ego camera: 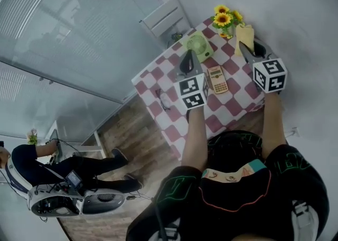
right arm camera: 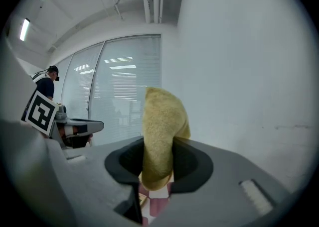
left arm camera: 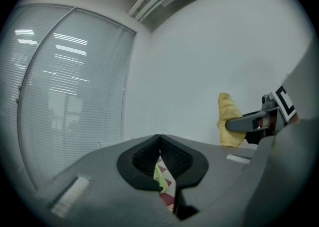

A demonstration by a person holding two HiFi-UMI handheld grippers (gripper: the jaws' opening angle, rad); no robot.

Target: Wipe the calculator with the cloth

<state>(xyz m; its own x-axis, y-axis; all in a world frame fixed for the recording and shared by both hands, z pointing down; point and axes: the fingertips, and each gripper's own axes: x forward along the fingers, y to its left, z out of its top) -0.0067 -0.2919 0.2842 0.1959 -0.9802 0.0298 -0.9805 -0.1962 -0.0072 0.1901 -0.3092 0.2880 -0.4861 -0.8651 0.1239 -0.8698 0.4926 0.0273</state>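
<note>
The beige calculator (ego camera: 217,80) lies flat on the red-and-white checked table (ego camera: 232,105), between my two grippers. My right gripper (ego camera: 247,46) is shut on the yellow cloth (ego camera: 244,35), held up over the table's far right part; in the right gripper view the cloth (right arm camera: 162,131) stands folded between the jaws. My left gripper (ego camera: 186,56) hovers left of the calculator, near the green fan (ego camera: 199,46). Its jaws meet with nothing between them (left arm camera: 159,140). The left gripper view also shows the cloth (left arm camera: 228,119) off to the right.
Sunflowers (ego camera: 225,19) stand at the table's far corner. A pair of glasses (ego camera: 163,99) lies near the left edge. A white chair (ego camera: 167,17) stands beyond the table. A person (ego camera: 31,161) sits at lower left beside a grey machine (ego camera: 74,201).
</note>
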